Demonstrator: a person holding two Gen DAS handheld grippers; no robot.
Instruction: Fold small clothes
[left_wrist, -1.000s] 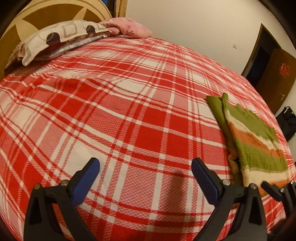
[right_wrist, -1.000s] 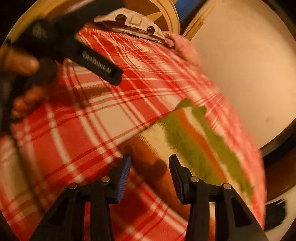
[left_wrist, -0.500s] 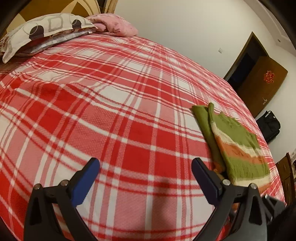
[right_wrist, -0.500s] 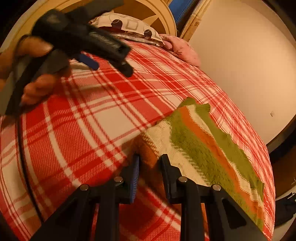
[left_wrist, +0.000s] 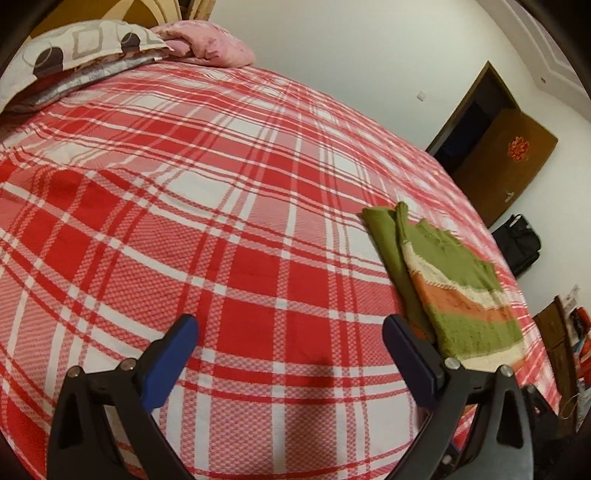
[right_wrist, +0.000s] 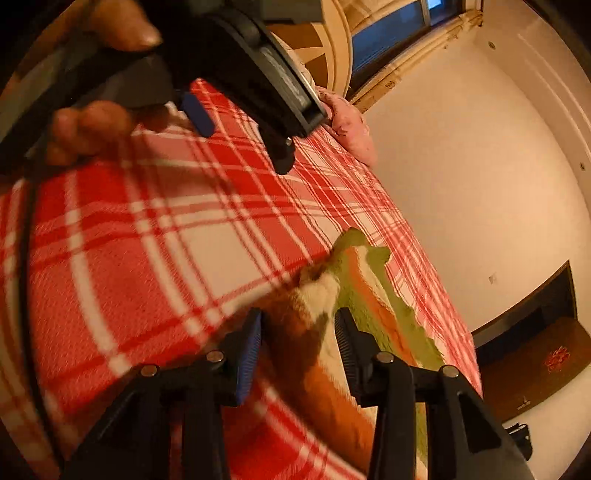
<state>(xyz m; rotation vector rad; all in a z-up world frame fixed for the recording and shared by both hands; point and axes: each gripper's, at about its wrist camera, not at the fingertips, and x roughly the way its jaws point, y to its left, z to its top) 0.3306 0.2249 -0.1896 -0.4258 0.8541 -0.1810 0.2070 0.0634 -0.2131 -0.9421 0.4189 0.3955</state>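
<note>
Since the half-second-old frame my right tool (right_wrist: 298, 334) has parted its fingers again and they are opening, straddling the near end of the folded striped sweater (right_wrist: 369, 295) without pressing it. My left tool (left_wrist: 290, 349) hangs wide apart over bare plaid bedspread (left_wrist: 221, 221); the sweater lies just right of it.

Readable text: none could be made out in either view.
Door (left_wrist: 506, 168): bore a red round ornament (left_wrist: 518, 147), too small and blurred to read as characters.
Left gripper body (right_wrist: 280, 81): carried a small grey plate, its marks too blurred to read.
</note>
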